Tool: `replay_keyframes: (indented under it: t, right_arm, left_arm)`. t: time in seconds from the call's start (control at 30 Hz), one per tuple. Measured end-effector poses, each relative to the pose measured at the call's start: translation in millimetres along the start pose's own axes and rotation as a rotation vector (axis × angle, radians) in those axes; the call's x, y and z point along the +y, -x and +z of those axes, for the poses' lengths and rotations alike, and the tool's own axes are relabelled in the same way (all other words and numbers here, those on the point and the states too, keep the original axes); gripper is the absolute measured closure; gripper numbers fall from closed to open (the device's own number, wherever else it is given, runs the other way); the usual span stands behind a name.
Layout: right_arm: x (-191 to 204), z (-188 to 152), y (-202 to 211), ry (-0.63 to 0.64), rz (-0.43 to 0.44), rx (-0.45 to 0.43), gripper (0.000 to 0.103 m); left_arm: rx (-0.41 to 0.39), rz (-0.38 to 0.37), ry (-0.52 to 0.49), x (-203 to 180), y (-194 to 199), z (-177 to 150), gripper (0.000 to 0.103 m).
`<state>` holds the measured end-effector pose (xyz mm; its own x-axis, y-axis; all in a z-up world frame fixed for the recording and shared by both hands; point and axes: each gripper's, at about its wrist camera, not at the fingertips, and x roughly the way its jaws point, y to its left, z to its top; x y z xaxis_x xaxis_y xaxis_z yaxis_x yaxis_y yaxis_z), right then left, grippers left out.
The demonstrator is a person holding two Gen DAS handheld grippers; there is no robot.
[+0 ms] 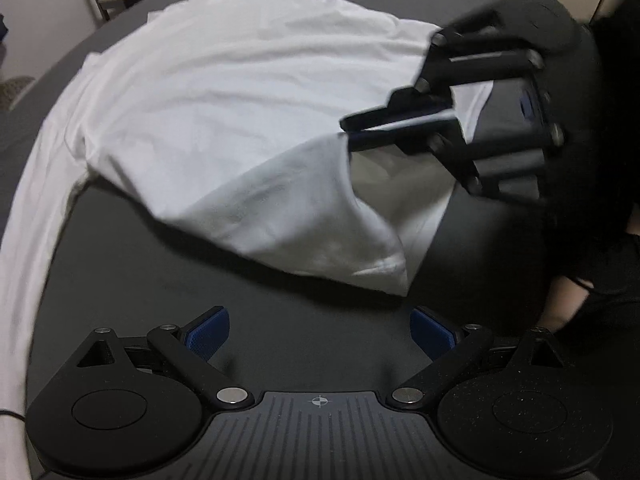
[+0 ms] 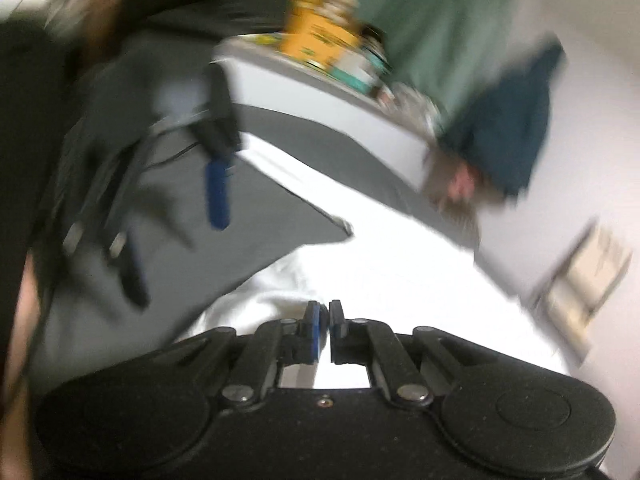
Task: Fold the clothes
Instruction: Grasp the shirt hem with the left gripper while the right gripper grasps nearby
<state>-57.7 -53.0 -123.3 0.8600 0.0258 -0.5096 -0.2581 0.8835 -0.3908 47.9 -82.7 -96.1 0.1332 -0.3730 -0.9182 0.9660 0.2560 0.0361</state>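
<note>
The white shirt (image 1: pixel 224 120) lies spread on the dark bench (image 1: pixel 200 288); the right tool (image 1: pixel 346 130) pinches its lifted edge, while the left tool (image 1: pixel 320 332) hangs spread wide, empty

We find no legible text, number or brand in either view. The yellow package (image 2: pixel 316 40) on the far shelf carries dark print, but motion blur leaves it unreadable to us.

The white shirt (image 1: pixel 224 128) is soft, matt, creased cloth. The tabletop (image 1: pixel 168 280) looks smooth, dark and matt. The left gripper (image 1: pixel 320 332) is matt black plastic with ribbed blue pads (image 1: pixel 208 332) and shiny metal pins.
</note>
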Motion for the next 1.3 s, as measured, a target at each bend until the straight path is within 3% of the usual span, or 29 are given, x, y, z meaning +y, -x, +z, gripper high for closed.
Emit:
replay_keyframes:
  t: [0.13, 0.27, 0.4, 0.47, 0.53, 0.63, 0.67, 0.8, 0.9, 1.03, 1.17, 1.23, 1.3]
  right_arm:
    - [-38, -4, -2, -0.236, 0.071, 0.005, 0.098]
    - [-65, -11, -2, -0.399, 0.130, -0.007, 0.098]
    - [-78, -17, -4, -0.497, 0.194, -0.018, 0.098]
    - [-84, -19, -6, -0.519, 0.206, -0.025, 0.098]
    - [-87, -20, -7, -0.538, 0.218, -0.031, 0.098]
    - [-90, -24, -5, -0.570, 0.239, -0.040, 0.098]
    - [-91, -25, -4, -0.575, 0.242, -0.042, 0.098]
    - [-92, -28, -3, -0.582, 0.250, -0.047, 0.098]
    - [-94, -29, 0, -0.582, 0.260, -0.049, 0.098]
    - [-93, -29, 4, -0.560, 0.281, -0.035, 0.098]
    - [-83, -29, 5, -0.476, 0.379, 0.037, 0.092]
    - [-66, -29, 8, -0.366, 0.340, 0.058, 0.067]
    - [-50, -29, 11, -0.256, 0.299, 0.077, 0.066]
  left_arm:
    - [0.013, 0.047, -0.126, -24, -6, 19, 0.005]
    - [0.014, -0.006, -0.152, -36, -6, 39, 0.005]
    - [0.116, -0.024, 0.040, -28, -19, 59, 0.006]
    - [0.155, 0.016, 0.091, -32, -25, 65, 0.008]
    - [0.207, 0.116, 0.145, -36, -32, 69, 0.038]
    - [0.267, 0.188, 0.232, -39, -42, 71, 0.043]
    - [0.280, 0.205, 0.244, -41, -45, 71, 0.044]
    - [0.285, 0.242, 0.373, -39, -43, 76, 0.065]
    - [0.284, 0.284, 0.420, -36, -38, 77, 0.069]
    - [0.275, 0.338, 0.383, -39, -27, 75, 0.098]
    - [0.275, 0.312, 0.432, -30, -10, 68, 0.099]
    - [0.262, 0.279, 0.490, -26, -2, 63, 0.099]
    - [0.248, 0.247, 0.543, -25, 5, 59, 0.099]
